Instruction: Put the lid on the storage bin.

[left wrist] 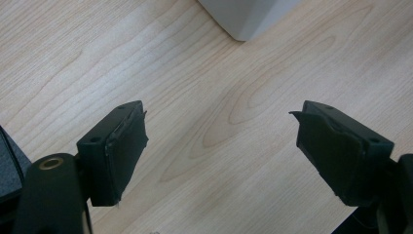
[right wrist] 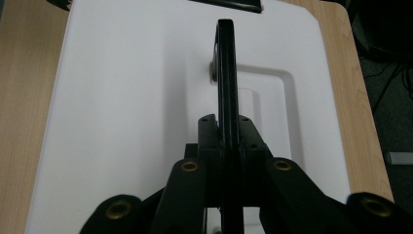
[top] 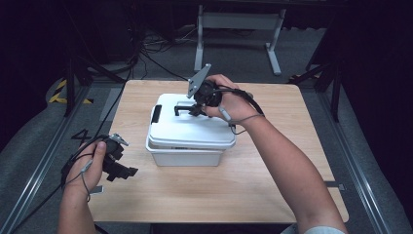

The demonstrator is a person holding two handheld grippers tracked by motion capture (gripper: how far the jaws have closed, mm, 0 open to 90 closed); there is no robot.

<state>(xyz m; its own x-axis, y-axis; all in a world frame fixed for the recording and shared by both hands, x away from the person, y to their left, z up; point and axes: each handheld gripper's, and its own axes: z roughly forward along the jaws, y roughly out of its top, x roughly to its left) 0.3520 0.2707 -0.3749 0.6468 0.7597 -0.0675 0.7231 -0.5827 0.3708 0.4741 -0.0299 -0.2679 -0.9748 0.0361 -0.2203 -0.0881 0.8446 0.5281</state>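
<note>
A white lidded box (top: 190, 131) stands in the middle of the wooden table (top: 272, 165). Its lid (right wrist: 126, 97) carries a black handle (right wrist: 226, 78), raised upright. My right gripper (top: 197, 106) is above the lid and shut on that handle; in the right gripper view the jaws pinch the handle's bar from both sides. A black latch (top: 156, 113) sits at the lid's left end. My left gripper (top: 122, 171) hovers over the table's left front, open, with nothing between its fingers (left wrist: 119, 146). A corner of the box (left wrist: 248, 17) shows ahead of it.
Bare wood lies in front of and to the right of the box. A white-legged stand (top: 238, 29) is on the floor behind the table, with cables (top: 141, 53) to its left. Metal rails (top: 44, 146) run along both sides.
</note>
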